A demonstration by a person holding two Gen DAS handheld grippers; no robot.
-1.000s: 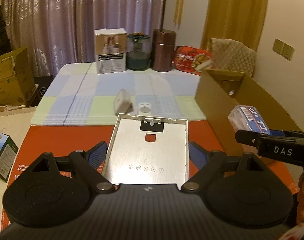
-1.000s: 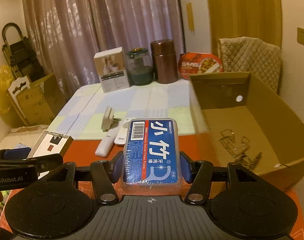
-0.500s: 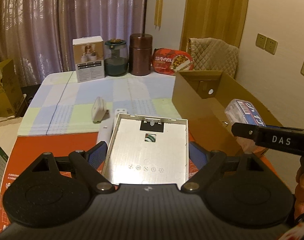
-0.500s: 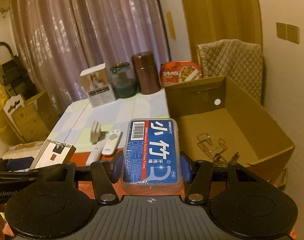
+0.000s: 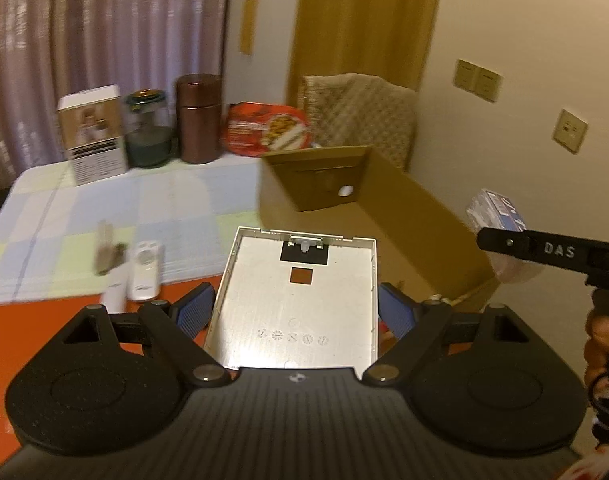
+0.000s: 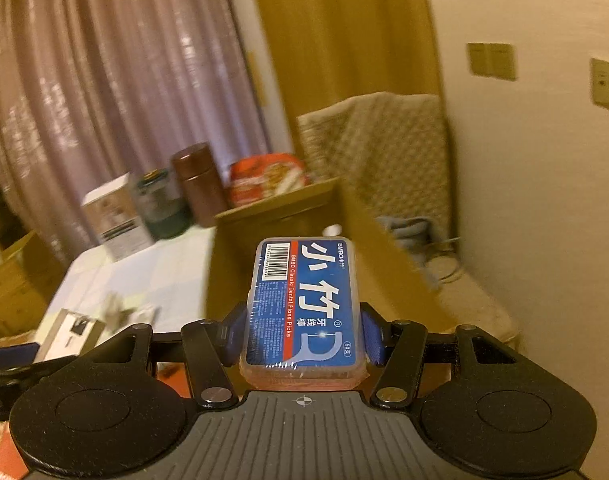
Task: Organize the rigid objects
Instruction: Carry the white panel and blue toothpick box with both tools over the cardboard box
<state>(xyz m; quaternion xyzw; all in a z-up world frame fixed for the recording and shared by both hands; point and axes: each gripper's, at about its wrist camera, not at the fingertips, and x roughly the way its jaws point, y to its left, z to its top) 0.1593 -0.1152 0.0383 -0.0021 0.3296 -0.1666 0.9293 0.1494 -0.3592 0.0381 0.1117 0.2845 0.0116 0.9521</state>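
**Both tongs loaded, cardboard box ahead**

My left gripper (image 5: 296,312) is clamped on a shallow white plastic tray (image 5: 298,300), its blue pads pressing the two long sides with the jaws standing wide. The tray lies flat between the fingers and reaches forward past the tips. My right gripper (image 6: 302,332) is closed on a floss pick box (image 6: 304,304) with a blue label reading "Classic Dental Floss Picks"; the pads squeeze its long sides.

To the left of the left tongs, on an orange mat (image 5: 44,320), lie a white remote (image 5: 144,270) and a second white stick-like item just beside it, too blurred to name. In the left wrist view the right tongs come in from the right edge, held by a hand (image 5: 604,340).

Straight ahead of both tongs stands an open cardboard box (image 5: 404,216), with a small round hole in its far wall. Beyond, on the checked tablecloth (image 5: 104,208), stand in a row a white carton (image 5: 92,132), a glass jar (image 5: 148,132), a brown canister (image 5: 198,118) and a red food package (image 5: 268,128). Behind the box is a quilted chair back (image 5: 364,108).
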